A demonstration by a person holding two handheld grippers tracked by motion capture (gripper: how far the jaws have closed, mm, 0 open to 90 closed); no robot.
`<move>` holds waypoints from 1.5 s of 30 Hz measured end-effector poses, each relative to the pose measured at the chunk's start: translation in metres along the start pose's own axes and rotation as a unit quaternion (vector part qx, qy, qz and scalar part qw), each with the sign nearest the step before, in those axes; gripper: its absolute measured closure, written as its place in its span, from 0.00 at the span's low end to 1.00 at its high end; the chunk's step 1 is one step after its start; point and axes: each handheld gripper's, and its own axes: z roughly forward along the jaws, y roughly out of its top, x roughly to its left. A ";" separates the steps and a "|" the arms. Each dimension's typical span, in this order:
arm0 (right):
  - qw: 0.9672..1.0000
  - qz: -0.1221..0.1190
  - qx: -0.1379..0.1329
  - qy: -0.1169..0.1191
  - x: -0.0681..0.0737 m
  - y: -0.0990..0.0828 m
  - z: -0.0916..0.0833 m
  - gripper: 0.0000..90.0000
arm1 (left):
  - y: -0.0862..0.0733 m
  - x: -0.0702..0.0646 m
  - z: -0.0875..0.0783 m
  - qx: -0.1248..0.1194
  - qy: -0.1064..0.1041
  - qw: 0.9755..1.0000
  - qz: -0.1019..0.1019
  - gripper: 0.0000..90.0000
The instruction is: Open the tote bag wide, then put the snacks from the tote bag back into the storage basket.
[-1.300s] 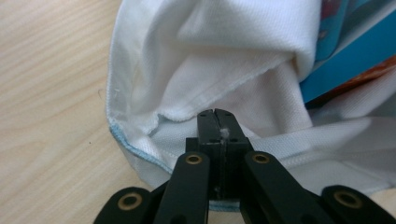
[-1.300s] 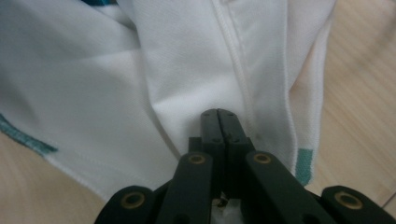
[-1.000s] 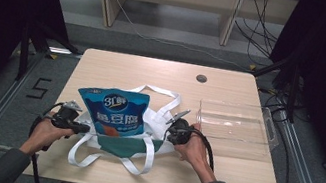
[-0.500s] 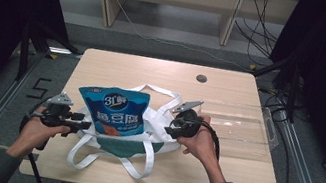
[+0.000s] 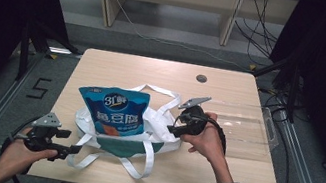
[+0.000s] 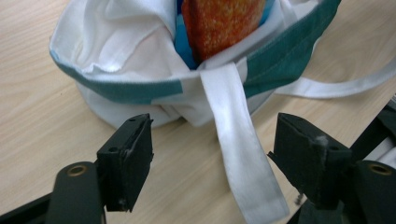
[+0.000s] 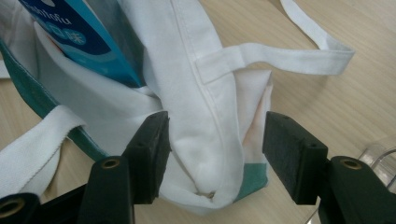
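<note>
White bag cloth sits between right hand-held gripper jaws.

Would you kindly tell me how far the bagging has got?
Done: the blue snack pouch stands inside the white tote bag. In hand: both claws have just been opening; the left claw is clear of the bag, and the right claw straddles its edge without pinching. Left: possibly gathering the loose straps.

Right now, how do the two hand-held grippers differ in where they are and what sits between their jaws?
The left gripper hangs off the table's near edge, clear of the tote bag; the right gripper sits at the bag's side. Only a loose white strap lies between the left jaws, while the bag's folded corner sits between the right ones. Both have just been opening, and neither clamps anything.
</note>
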 end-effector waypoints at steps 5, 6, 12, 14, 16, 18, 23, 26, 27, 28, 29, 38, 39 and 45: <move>1.000 0.002 0.003 -0.010 0.004 0.004 -0.007 0.45 | -0.009 -0.009 -0.005 0.006 0.003 1.000 -0.001 0.29; 1.000 0.000 0.000 0.006 0.005 0.005 -0.009 0.44 | -0.010 -0.009 -0.005 0.000 0.003 1.000 0.004 0.28; 1.000 -0.011 -0.003 0.007 0.008 0.012 -0.021 0.41 | -0.018 -0.013 -0.006 0.017 0.009 1.000 0.001 0.26; 1.000 -0.019 0.004 0.006 0.009 0.015 -0.025 0.40 | -0.020 -0.014 -0.006 0.017 0.013 1.000 0.000 0.25; 1.000 -0.022 0.006 0.013 0.012 0.018 -0.027 0.39 | -0.021 -0.014 -0.006 0.021 0.016 1.000 0.007 0.25; 0.999 -0.033 0.004 0.015 0.012 0.022 -0.029 0.38 | -0.023 -0.014 -0.007 0.027 0.013 0.999 0.012 0.24; 0.998 -0.049 0.003 0.029 0.019 0.034 -0.033 0.36 | -0.026 -0.014 -0.005 0.020 0.014 1.000 -0.004 0.24; 0.997 -0.072 0.005 0.034 0.023 0.043 -0.036 0.35 | -0.026 -0.014 -0.004 0.019 0.014 1.000 -0.005 0.23; 0.996 -0.081 0.004 0.036 0.023 0.047 -0.036 0.35 | -0.026 -0.013 -0.004 0.021 0.020 1.000 -0.003 0.23; 0.996 -0.080 0.002 0.036 0.025 0.050 -0.037 0.34 | -0.026 -0.013 -0.005 0.023 0.022 0.999 0.005 0.23; 0.995 -0.093 0.005 0.041 0.025 0.054 -0.037 0.34 | -0.025 -0.013 -0.006 0.024 0.022 0.999 0.005 0.23; 0.990 -0.130 0.016 0.055 0.038 0.083 -0.042 0.32 | -0.026 -0.013 -0.007 0.024 0.019 1.000 0.006 0.23; 0.990 -0.130 0.020 0.055 0.040 0.086 -0.043 0.32 | -0.026 -0.013 -0.007 0.023 0.019 1.000 0.004 0.23; 0.984 -0.162 0.024 0.067 0.050 0.110 -0.040 0.31 | -0.026 -0.012 -0.007 0.025 0.020 0.999 0.006 0.23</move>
